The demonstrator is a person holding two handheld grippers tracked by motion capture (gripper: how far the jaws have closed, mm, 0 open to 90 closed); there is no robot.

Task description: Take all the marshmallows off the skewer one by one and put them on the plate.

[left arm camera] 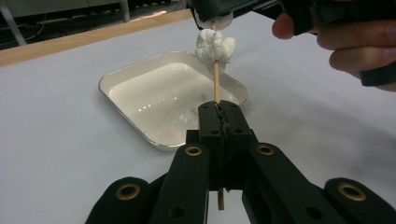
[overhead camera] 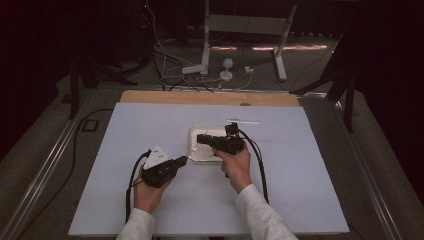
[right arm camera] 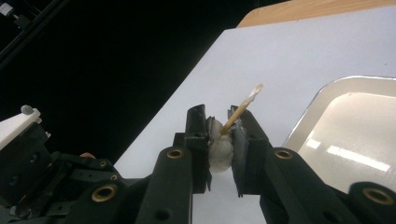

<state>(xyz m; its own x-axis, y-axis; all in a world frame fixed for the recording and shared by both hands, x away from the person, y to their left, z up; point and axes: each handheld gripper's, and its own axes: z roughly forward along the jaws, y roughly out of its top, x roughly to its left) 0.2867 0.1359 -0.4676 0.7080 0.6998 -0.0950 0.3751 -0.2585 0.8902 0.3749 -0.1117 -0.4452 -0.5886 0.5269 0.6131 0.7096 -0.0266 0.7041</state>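
- The left gripper has its jaws pressed together on a thin wooden skewer, which stands up from between the pads and also pokes out below them.
- In the high view the left gripper sits at the near left of the surface, just left of the tray's near corner, with the person's left hand behind it.
- A white marshmallow is threaded on the skewer, above the far right rim of the tray as the left gripper view shows it.
- Another white marshmallow piece sits higher on the skewer, clamped in the right gripper, seen at the top edge of the left gripper view.
- In the right gripper view the right gripper is closed on that marshmallow, both pads pressing its sides; the skewer tip sticks out of it, slanting up and to the right.
- The right gripper reaches leftwards over the tray in the high view, held by the right hand near the middle of the surface.
- The tray is a shallow cream dish with rounded corners and a thin rim, lying flat on the pale blue surface.
- Beyond the tray, a thin white stick lies on the far part of the surface.
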